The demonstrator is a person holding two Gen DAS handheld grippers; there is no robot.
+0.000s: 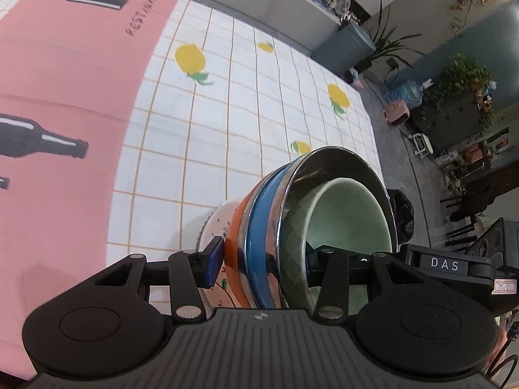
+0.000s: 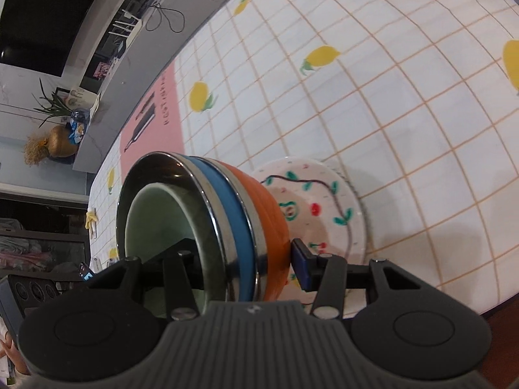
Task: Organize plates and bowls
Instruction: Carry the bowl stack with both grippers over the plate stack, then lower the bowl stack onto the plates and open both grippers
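A nested stack of bowls (image 1: 259, 227) hangs between my two grippers: an orange bowl (image 2: 272, 214) outermost, a blue-banded steel one (image 2: 233, 214), a plain steel one (image 1: 340, 168) and a pale green bowl (image 1: 350, 214) innermost. My left gripper (image 1: 262, 259) is shut on the stack's rim, one pad outside the orange wall and the other finger inside the green bowl. On the opposite rim my right gripper (image 2: 241, 262) is shut the same way. Under the stack is a white dish (image 2: 311, 207) painted with cherries and leaves; whether they touch I cannot tell.
The table wears a white checked cloth with lemons (image 1: 246, 123). A pink placemat with bottle prints (image 1: 65, 97) lies to the left in the left wrist view. Past the table's edge are the floor, a black bin (image 1: 402, 214) and potted plants (image 1: 460, 77).
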